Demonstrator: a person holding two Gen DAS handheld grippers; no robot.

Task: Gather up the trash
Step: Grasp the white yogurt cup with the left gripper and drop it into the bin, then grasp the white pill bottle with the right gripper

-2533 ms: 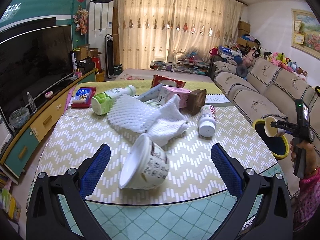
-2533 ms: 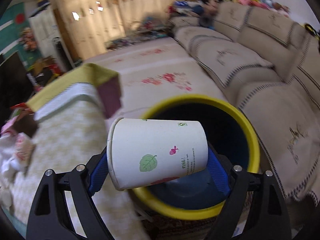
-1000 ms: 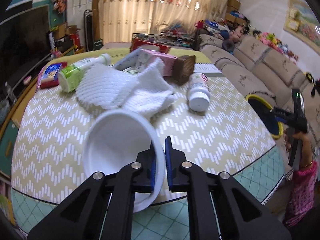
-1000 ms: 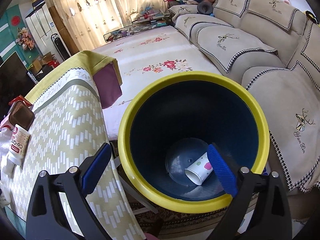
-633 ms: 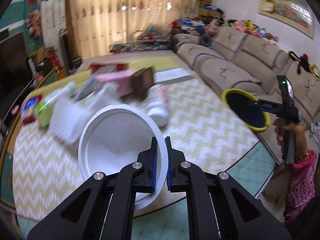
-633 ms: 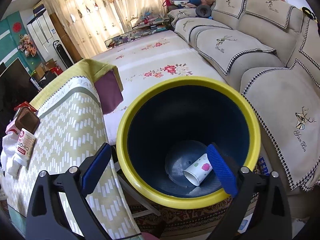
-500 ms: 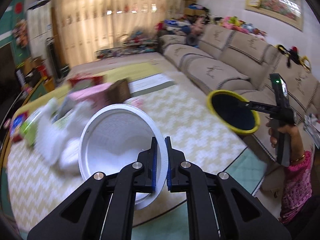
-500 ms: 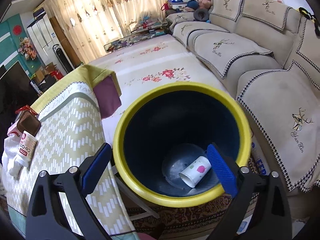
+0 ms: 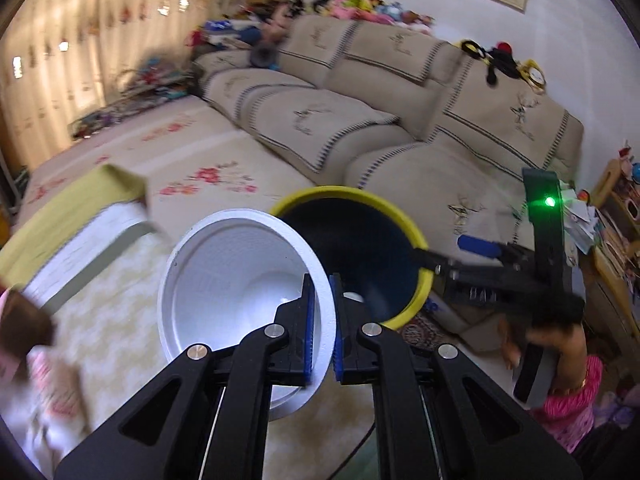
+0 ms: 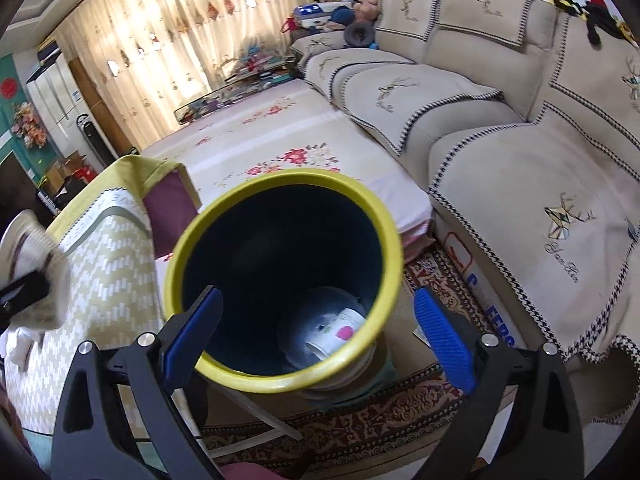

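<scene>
My left gripper (image 9: pixel 321 320) is shut on the rim of a white foam bowl (image 9: pixel 232 292) and holds it in the air, just left of the yellow-rimmed dark blue trash bin (image 9: pixel 352 252). My right gripper (image 10: pixel 316 324) is open and empty above the near side of the bin (image 10: pixel 280 280). A white paper cup (image 10: pixel 340 332) lies on its side at the bottom of the bin. The bowl also shows blurred at the left edge of the right wrist view (image 10: pixel 24 248). The right gripper shows in the left wrist view (image 9: pixel 480 252), beside the bin.
The table (image 10: pixel 100 264) with a zigzag cloth is left of the bin, with blurred white cloth and packaging (image 9: pixel 24 352) on it. A beige sofa (image 10: pixel 500 128) runs along the right. A patterned rug (image 10: pixel 380 420) lies under the bin.
My left gripper has swung right with the foam bowl, from over the table to beside the bin. My right gripper, which dropped the paper cup into the bin, has drawn back a little.
</scene>
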